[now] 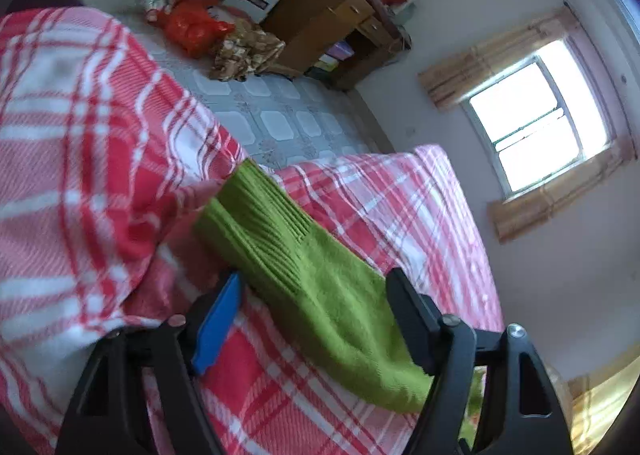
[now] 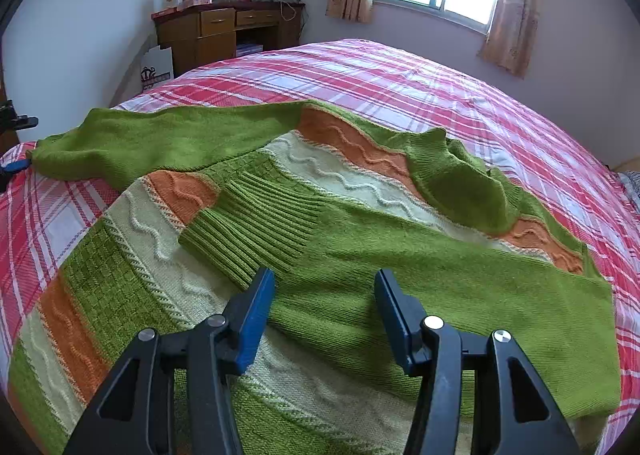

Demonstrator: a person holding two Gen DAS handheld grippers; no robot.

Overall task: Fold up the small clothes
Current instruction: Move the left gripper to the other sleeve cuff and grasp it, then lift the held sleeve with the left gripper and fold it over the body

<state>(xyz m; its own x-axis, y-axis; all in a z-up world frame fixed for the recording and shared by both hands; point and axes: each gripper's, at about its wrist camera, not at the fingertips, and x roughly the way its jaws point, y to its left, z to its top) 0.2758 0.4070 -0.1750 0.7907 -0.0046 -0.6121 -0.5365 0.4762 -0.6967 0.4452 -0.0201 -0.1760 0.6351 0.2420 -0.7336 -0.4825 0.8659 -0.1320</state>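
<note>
While my left gripper (image 1: 312, 287) tilts, fingers spread around the sleeve (image 1: 320, 287), my right gripper (image 2: 324, 287) hovers open over the sweater (image 2: 360, 239).

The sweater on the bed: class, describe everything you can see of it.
The sweater is a knit in green with orange and cream wavy cable bands and ribbed cuffs. It lies flat on the plaid bedspread. One sleeve is folded across its body, the other stretched sideways. The open right gripper straddles the folded sleeve.

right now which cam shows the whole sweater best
The right wrist view: the sweater lies spread across the bed, stripes and both sleeves visible. The left wrist view shows only one green sleeve between the open fingers.
</note>
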